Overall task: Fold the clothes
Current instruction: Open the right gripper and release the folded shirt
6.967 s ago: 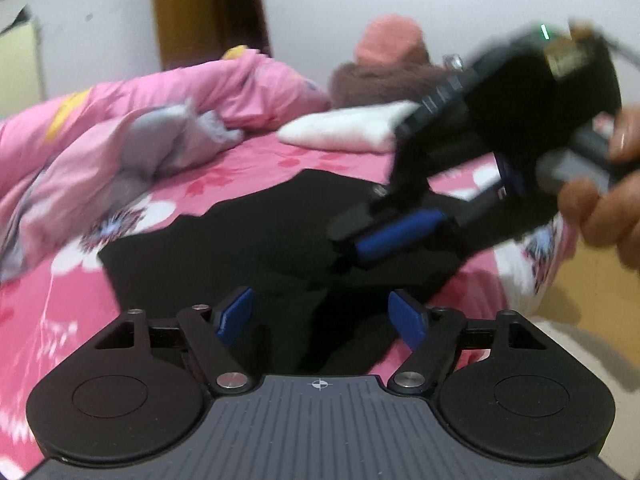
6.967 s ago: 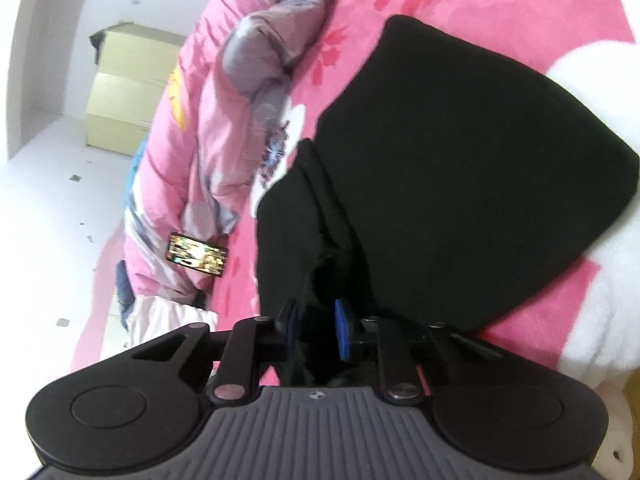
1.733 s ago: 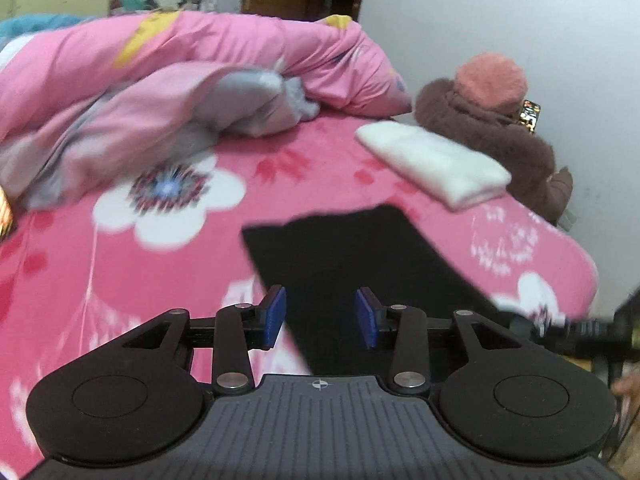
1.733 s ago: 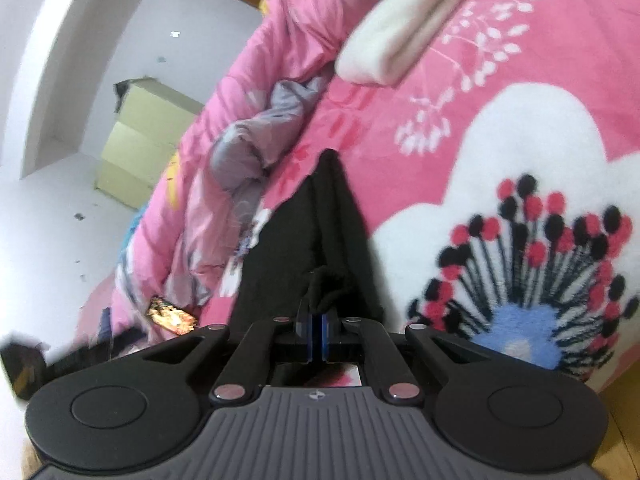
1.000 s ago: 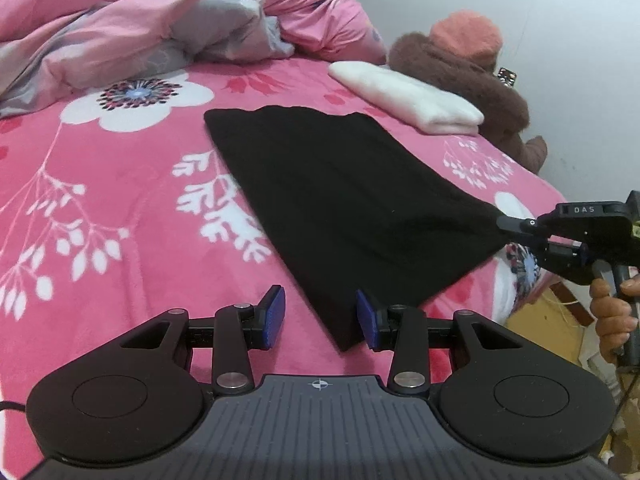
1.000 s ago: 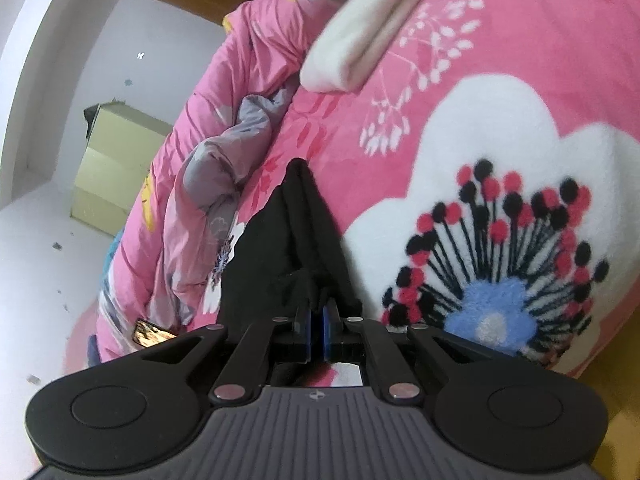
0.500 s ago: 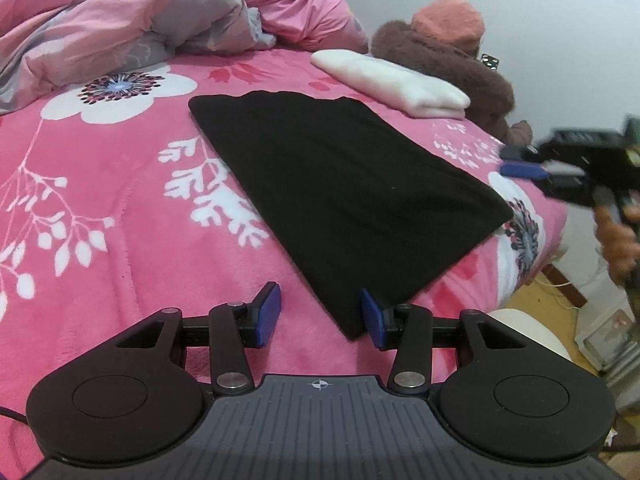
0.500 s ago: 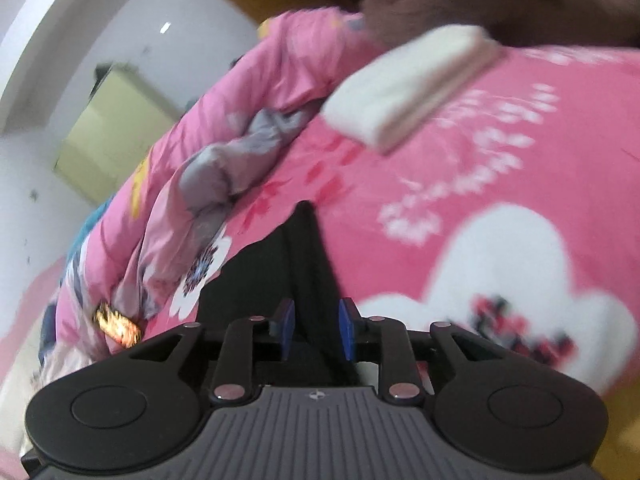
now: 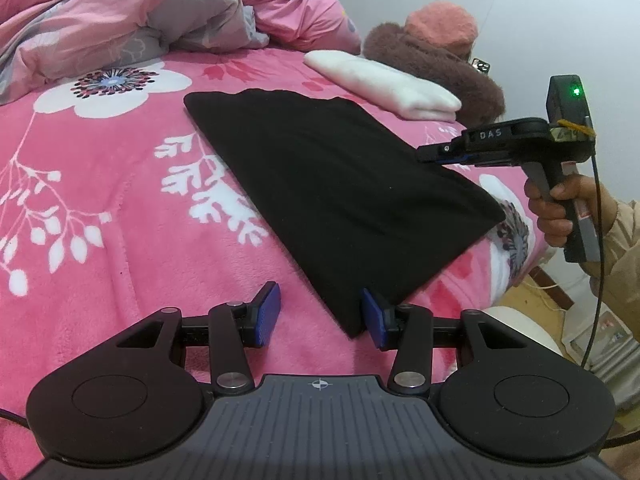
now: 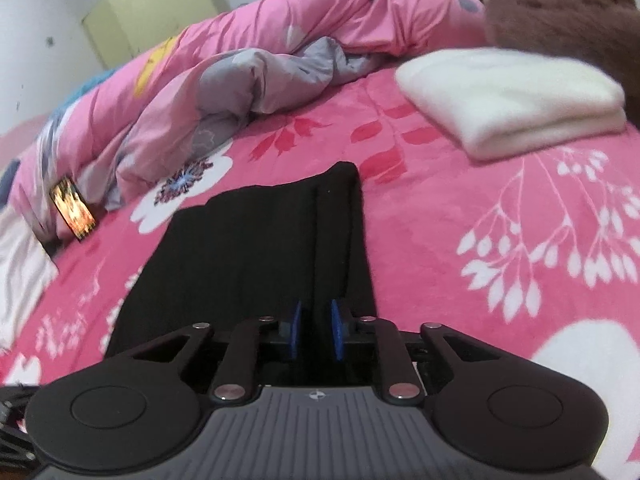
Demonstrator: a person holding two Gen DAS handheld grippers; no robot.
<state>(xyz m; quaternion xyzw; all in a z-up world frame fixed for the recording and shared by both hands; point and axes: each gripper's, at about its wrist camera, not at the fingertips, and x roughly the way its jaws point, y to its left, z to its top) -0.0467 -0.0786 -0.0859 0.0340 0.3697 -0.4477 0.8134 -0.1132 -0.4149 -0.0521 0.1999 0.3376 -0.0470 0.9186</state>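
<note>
From your left wrist, the black garment [image 9: 332, 184] lies flat on the pink floral blanket [image 9: 100, 184] as a tidy, smooth-edged rectangle — it looks folded at least once. Your left gripper [image 9: 320, 314] hangs over its near corner with fingers spread wide, holding nothing. Your right gripper [image 9: 444, 152] hovers above the far edge (you can't tell its finger gap from here).

From your right wrist, the right gripper [image 10: 314, 330] sits low over the garment [image 10: 256, 248], fingers a narrow gap apart with no cloth pinched between them. A layered edge shows along the garment's right side. A folded white cloth [image 10: 516, 96] rests well apart — whether the black piece needs another fold, the pictures don't settle.
</note>
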